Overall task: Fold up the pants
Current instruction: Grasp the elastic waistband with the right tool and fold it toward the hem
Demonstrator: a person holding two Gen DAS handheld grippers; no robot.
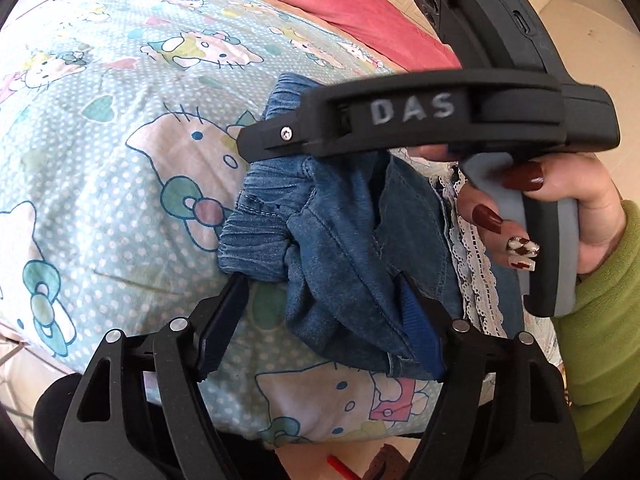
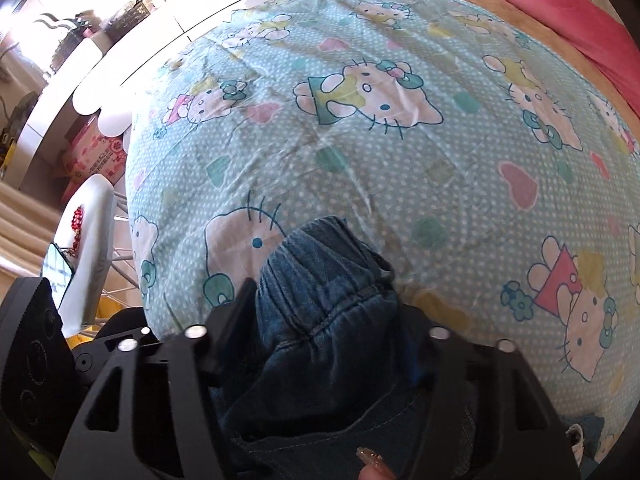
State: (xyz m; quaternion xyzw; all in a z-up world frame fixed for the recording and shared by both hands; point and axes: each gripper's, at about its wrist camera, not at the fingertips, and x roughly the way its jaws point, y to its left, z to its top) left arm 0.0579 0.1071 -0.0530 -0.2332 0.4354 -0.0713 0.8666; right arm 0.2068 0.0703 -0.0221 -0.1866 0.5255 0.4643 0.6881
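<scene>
Blue denim pants [image 1: 352, 240] lie bunched on a bed with a light blue cartoon-cat sheet [image 1: 120, 168]. In the left wrist view my left gripper [image 1: 320, 316] straddles the lower part of the bundle. Its right finger rests against the denim, while sheet shows between its left pad and the cloth, so it is open. My right gripper [image 1: 256, 142] comes in from the right, held by a hand [image 1: 580, 200] with dark red nails, its tip on the elastic waistband. In the right wrist view the waistband of the pants [image 2: 320, 272] fills the gap of the right gripper [image 2: 324, 304], squeezed between both fingers.
A pink blanket [image 1: 352, 4] lies along the far edge of the bed. White lace trim [image 1: 476, 264] shows beside the pants, and a green sleeve [image 1: 600, 320] at the right. White furniture [image 2: 92, 92] and a phone [image 2: 56, 276] stand left of the bed.
</scene>
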